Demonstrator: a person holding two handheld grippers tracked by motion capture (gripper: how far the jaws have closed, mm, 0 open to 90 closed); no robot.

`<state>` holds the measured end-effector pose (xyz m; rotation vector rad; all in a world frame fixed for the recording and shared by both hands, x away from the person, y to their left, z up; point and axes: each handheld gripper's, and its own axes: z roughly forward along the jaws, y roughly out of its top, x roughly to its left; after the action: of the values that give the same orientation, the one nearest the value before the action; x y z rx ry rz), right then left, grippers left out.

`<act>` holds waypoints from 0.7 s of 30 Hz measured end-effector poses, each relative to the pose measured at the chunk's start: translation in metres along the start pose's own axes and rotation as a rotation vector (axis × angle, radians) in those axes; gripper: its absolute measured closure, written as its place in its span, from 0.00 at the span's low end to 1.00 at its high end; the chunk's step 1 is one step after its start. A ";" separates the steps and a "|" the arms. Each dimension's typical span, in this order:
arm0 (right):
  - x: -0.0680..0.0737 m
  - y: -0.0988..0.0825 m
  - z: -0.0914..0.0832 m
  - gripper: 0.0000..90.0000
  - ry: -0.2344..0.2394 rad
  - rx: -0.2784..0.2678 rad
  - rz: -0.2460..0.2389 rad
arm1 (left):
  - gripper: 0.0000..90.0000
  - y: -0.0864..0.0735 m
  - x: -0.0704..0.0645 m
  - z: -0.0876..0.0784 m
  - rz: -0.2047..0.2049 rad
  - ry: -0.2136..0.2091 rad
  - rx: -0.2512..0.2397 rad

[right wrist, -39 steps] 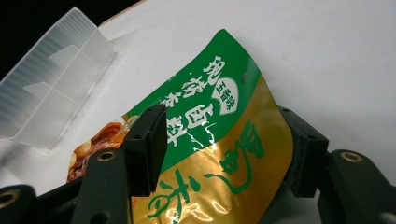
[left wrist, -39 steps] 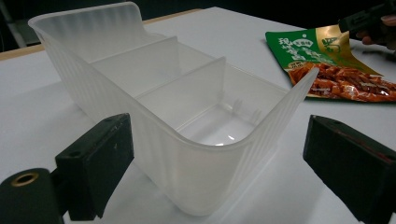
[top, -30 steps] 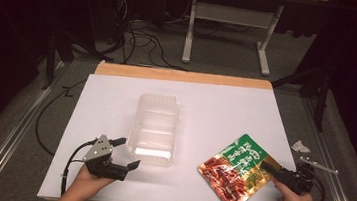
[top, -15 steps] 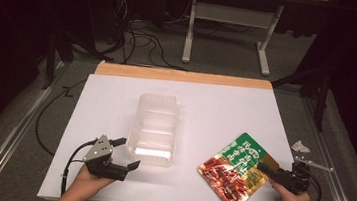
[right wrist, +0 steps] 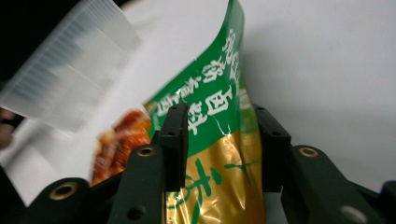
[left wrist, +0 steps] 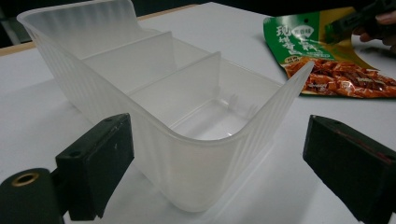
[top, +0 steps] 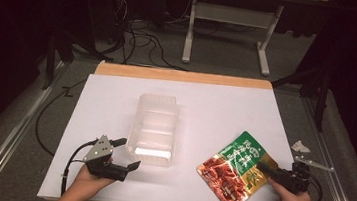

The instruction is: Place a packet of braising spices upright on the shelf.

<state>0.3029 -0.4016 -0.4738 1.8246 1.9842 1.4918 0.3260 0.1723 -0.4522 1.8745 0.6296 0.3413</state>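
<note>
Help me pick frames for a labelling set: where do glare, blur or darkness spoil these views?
High view: surroundings dark, glare on the near end of the clear tray. Left gripper view: tray sharp, the snack pouch behind it slightly soft. Right gripper view: pouch foil glints between the right gripper jaws, which stand either side of it; the tray at upper left is blurred.

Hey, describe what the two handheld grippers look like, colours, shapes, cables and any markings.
Both are black. The left gripper carries a grey three-cornered plate on top and trails a black cable. Its jaws are thick, blocky pads with a brass-ringed hole near one base. The right gripper has slimmer black fingers with brass-ringed holes. No lettering is visible, and no sleeves show.
</note>
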 end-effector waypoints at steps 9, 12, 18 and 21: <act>0.007 0.004 -0.009 1.00 -0.042 -0.047 -0.052 | 0.10 0.000 0.000 0.000 0.003 -0.002 0.001; 0.018 0.007 -0.013 1.00 -0.030 -0.088 -0.111 | 0.10 0.000 0.000 0.000 0.003 -0.001 0.000; 0.049 0.015 -0.024 1.00 0.029 -0.195 -0.202 | 0.11 0.000 0.000 -0.001 0.002 0.001 -0.003; 0.072 0.019 -0.034 1.00 0.063 -0.255 -0.262 | 0.11 0.000 0.000 -0.001 0.002 0.004 -0.005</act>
<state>0.2751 -0.3680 -0.4047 1.3775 1.8686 1.6454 0.3258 0.1732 -0.4514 1.8705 0.6296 0.3475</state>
